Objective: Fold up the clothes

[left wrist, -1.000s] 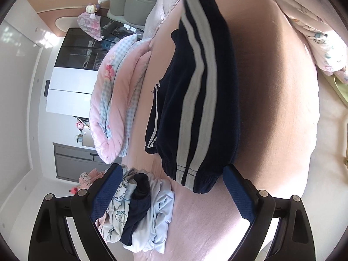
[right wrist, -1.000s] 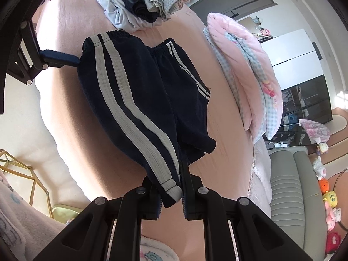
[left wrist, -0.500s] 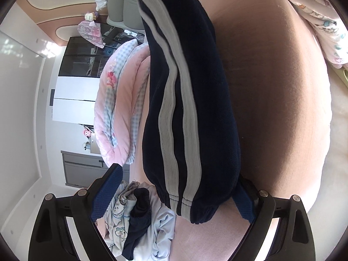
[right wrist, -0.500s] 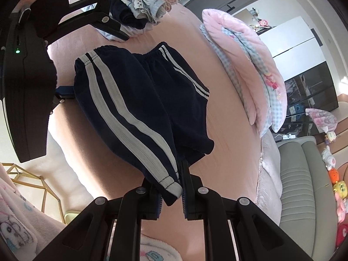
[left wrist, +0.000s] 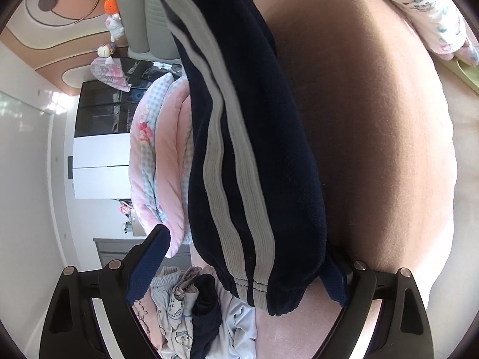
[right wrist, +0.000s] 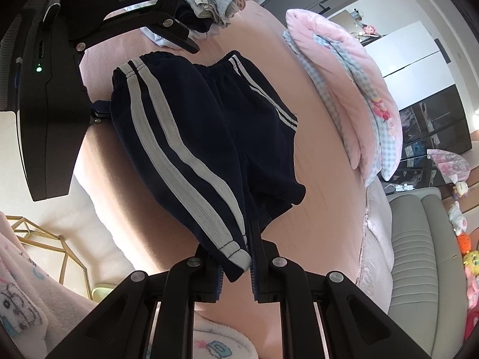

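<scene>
My right claw [right wrist: 235,264] is pinched tight on one leg cuff of the navy fleece trousers with two white side stripes [right wrist: 191,137], cuff squeezed between the pads. The trousers stretch away from it, hanging above the pink bedsheet [right wrist: 323,185], waistband at the far end. My left claw [left wrist: 239,272] sits at that waistband end; its jaws are closing, with the elastic waist corner between them. The right pad looks to be touching the fabric, but the left blue pad [left wrist: 149,264] stands clear of it, so no grip yet. Just past the left claw, a heap of unfolded small clothes, pale blue, printed and dark [left wrist: 191,311], lies on the bed. Further out, a folded pink and blue-check quilt [right wrist: 344,95] lies along the bed's far side. Beyond that, a grey padded headboard [right wrist: 419,254] and a white and black wardrobe [right wrist: 419,74].
</scene>
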### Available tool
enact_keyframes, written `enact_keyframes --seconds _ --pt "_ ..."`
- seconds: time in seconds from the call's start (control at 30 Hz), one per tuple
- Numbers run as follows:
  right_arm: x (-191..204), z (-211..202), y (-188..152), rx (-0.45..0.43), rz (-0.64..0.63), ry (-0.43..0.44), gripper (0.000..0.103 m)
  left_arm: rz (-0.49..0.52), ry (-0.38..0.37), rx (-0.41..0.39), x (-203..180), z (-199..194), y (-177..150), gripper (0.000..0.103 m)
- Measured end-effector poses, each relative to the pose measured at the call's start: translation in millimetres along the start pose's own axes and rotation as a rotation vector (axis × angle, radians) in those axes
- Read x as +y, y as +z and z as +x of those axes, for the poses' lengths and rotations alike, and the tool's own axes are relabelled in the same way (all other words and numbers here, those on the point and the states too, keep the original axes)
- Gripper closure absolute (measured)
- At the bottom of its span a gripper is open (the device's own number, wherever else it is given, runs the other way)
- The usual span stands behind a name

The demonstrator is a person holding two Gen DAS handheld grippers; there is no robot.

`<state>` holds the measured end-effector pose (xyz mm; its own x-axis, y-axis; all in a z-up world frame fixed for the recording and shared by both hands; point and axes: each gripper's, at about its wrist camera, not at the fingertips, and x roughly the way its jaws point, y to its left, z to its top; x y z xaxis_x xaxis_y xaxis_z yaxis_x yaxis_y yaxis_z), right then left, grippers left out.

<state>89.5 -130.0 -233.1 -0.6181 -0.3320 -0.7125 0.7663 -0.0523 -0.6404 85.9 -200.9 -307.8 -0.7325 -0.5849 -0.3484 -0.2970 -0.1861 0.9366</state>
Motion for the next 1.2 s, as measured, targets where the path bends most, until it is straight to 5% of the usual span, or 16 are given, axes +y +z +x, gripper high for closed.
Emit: enact_keyframes --seconds 0.2,0.3,0.37,0.43,0.57,0.8,1.13,1.2 --pt "8.7 5.6 -8.5 0.009 0.000 0.008 0.091 0.036 -0.160 -0.008 -8.7 -3.9 -4.6 0.070" --pt "20.4 10.0 -11.3 0.019 -0.045 -0.021 0.088 0.023 -0.203 -0.010 -12.0 -7.1 -6.9 0.087" --pt "31.1 12.0 -14.1 0.012 -0.098 -0.057 0.065 0.029 -0.212 -0.007 -12.4 -9.1 -7.5 0.088" --pt "44.3 11.5 -19.0 -0.025 -0.171 -0.102 0.056 0.020 -0.239 -0.001 -9.3 -9.7 -7.8 0.088" --pt "65.6 15.7 -25.0 -0.064 -0.275 -0.172 0.055 -0.011 -0.277 0.028 -4.3 -10.5 -7.3 0.088" --pt "59.3 30.8 -14.0 -0.067 -0.253 -0.198 0.055 0.013 -0.286 0.028 -6.7 -24.6 -15.3 0.087" --pt "67.4 29.0 -13.4 -0.105 -0.320 -0.072 0.056 -0.042 -0.299 0.041 -4.4 -22.5 -19.4 0.087" --pt "60.1 30.0 -10.9 -0.087 -0.265 -0.001 0.066 -0.038 -0.304 0.044 -2.8 -22.6 -19.6 0.087"
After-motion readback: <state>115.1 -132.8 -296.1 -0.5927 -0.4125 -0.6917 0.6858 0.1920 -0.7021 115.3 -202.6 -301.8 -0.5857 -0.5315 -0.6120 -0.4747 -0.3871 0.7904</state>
